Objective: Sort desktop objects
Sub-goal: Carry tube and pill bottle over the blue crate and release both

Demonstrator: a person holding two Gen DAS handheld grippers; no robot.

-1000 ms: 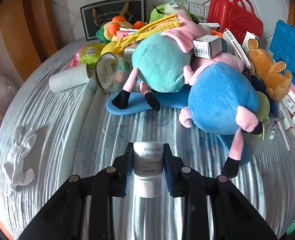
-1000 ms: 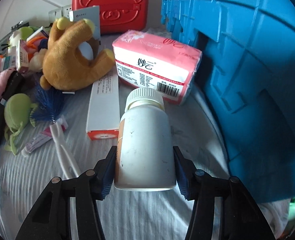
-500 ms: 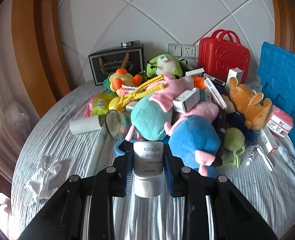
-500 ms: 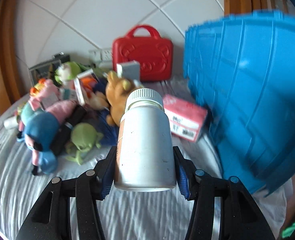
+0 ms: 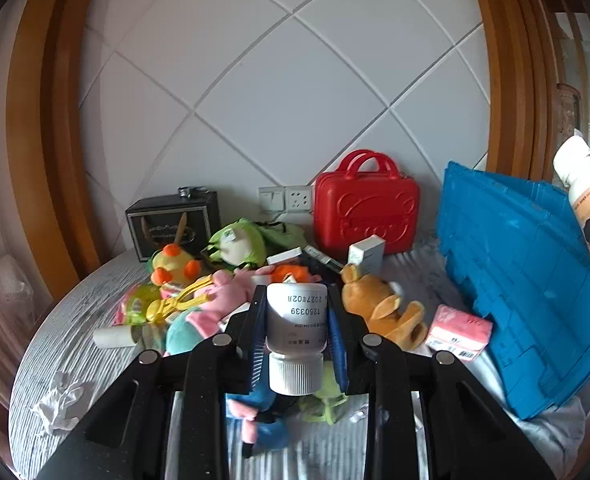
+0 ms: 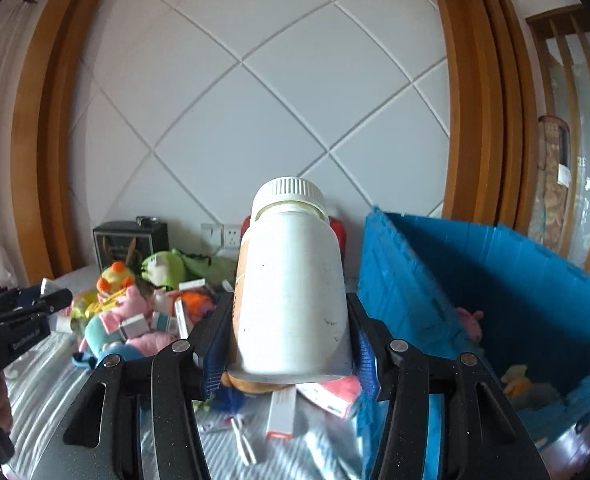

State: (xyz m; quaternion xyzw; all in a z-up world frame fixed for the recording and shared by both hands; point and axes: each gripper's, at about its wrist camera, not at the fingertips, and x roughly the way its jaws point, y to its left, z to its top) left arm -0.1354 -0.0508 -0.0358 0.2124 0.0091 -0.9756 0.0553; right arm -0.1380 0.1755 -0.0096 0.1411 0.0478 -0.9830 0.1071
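With my left gripper (image 5: 296, 332) clamped on the small bottle (image 5: 296, 320) and my right gripper (image 6: 291, 344) on the large bottle (image 6: 291, 300), I carry both level over the blue crate's (image 6: 475, 280) rim at right before releasing.

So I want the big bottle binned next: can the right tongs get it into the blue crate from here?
Probably yes. The right tongs hold the large white bottle clear above the clutter, and the blue crate stands open just to their right with nothing between.
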